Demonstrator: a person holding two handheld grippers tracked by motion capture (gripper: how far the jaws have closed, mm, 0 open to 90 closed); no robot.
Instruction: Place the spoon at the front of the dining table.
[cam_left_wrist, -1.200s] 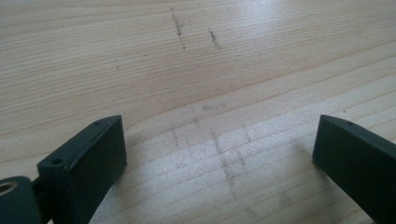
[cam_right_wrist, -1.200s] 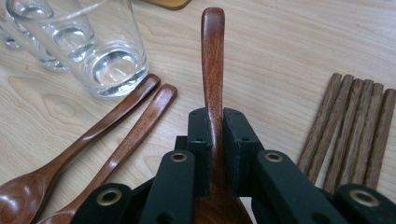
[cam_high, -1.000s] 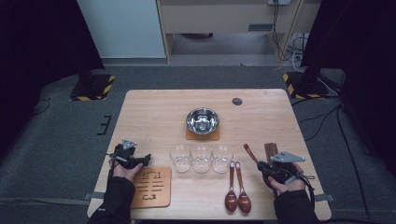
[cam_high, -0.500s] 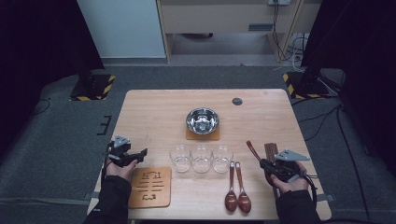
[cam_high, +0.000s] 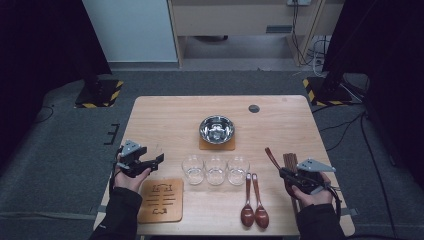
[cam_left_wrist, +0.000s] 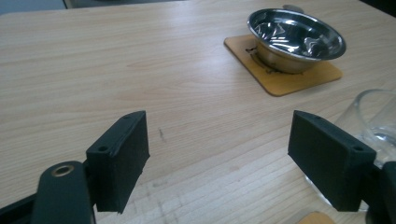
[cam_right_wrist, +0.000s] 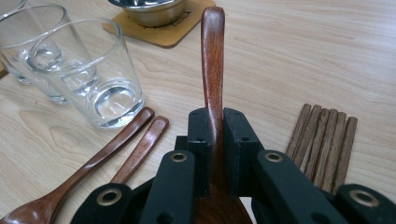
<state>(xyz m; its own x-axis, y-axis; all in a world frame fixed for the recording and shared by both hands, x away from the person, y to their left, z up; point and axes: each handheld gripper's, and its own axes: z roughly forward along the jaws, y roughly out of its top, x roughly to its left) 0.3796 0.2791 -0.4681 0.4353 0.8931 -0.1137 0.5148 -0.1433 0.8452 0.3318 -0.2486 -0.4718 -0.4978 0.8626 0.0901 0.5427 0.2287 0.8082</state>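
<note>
My right gripper (cam_high: 286, 174) (cam_right_wrist: 215, 126) hovers near the table's right front, shut on a dark wooden spoon (cam_high: 270, 155) (cam_right_wrist: 212, 60) whose handle sticks out forward past the jaws. Beside it lie wooden chopsticks (cam_high: 290, 160) (cam_right_wrist: 327, 140). Two more spoons (cam_high: 253, 202) (cam_right_wrist: 116, 149) rest on the table to its left. At the left front my left gripper (cam_high: 158, 160) (cam_left_wrist: 219, 149) is raised off the table and open. Its jaws have just been closing a little, with nothing between them. A clear glass (cam_left_wrist: 373, 116) stands just past its right jaw.
Three clear glasses (cam_high: 215, 169) stand in a row at the middle front. A steel bowl (cam_high: 217, 128) (cam_left_wrist: 296, 37) sits on a small coaster (cam_high: 217, 145) behind them. An engraved wooden coaster (cam_high: 162, 200) lies at the left front. A dark round cap (cam_high: 254, 108) sits far back.
My left gripper has risen a little off the table and drifted slightly left. The right gripper and its spoon have stayed put.
</note>
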